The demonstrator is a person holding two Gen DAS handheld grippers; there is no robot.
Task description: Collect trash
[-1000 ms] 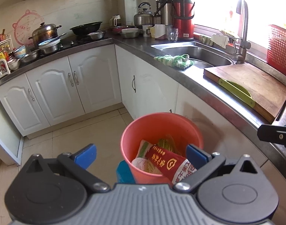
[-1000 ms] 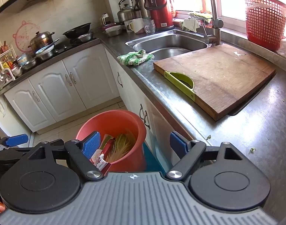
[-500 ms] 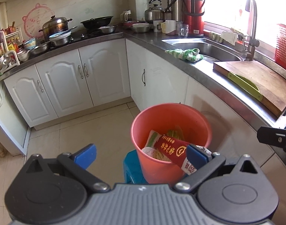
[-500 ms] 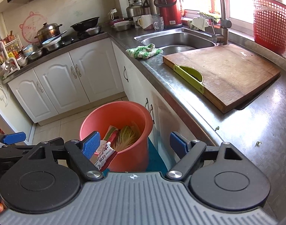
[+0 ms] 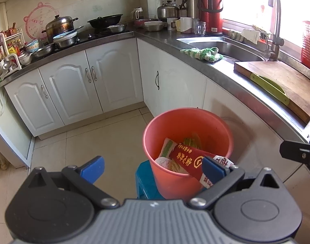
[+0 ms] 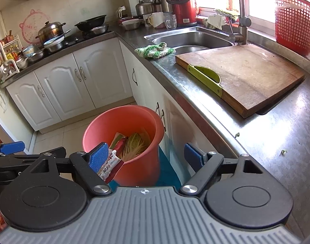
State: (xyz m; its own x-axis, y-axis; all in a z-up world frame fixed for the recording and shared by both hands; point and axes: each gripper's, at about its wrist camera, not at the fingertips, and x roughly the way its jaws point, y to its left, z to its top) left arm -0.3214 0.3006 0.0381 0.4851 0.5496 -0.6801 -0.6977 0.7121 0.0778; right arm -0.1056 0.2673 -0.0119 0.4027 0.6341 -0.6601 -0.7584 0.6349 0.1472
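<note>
Two grippers in view, both with blue pads spread wide and nothing between them. Left gripper [image 5: 152,167] low in front of an orange bucket [image 5: 187,120]; right gripper [image 6: 147,155] above the same bucket [image 6: 122,120], beside the edge of a steel counter [image 6: 276,134].

Inside the bucket: a red wrapper [image 5: 192,159] leaning over the near rim, its lower end cut off behind the left gripper's right pad; beneath it pale leafy scraps [image 6: 134,144] and another packet, half buried and hard to read. Printing on the wrapper too partial to make out. Seen from the right wrist, wrapper [image 6: 111,162] hanging over the rim just beside the left pad, contact with that pad unclear.

Bucket standing on something blue [image 5: 144,180], mostly hidden by the bucket and the gripper body; shape not clear.

On the counter: a wooden cutting board [image 6: 246,75] with a green handle, a green and white cloth [image 6: 155,50] at the sink's lip, and tiny green bits [image 6: 284,152] near the front edge, too small to identify. Red basket [image 6: 295,26] by the window, contents washed out by glare. Part of the other gripper at the edge of each view, mostly cropped.
</note>
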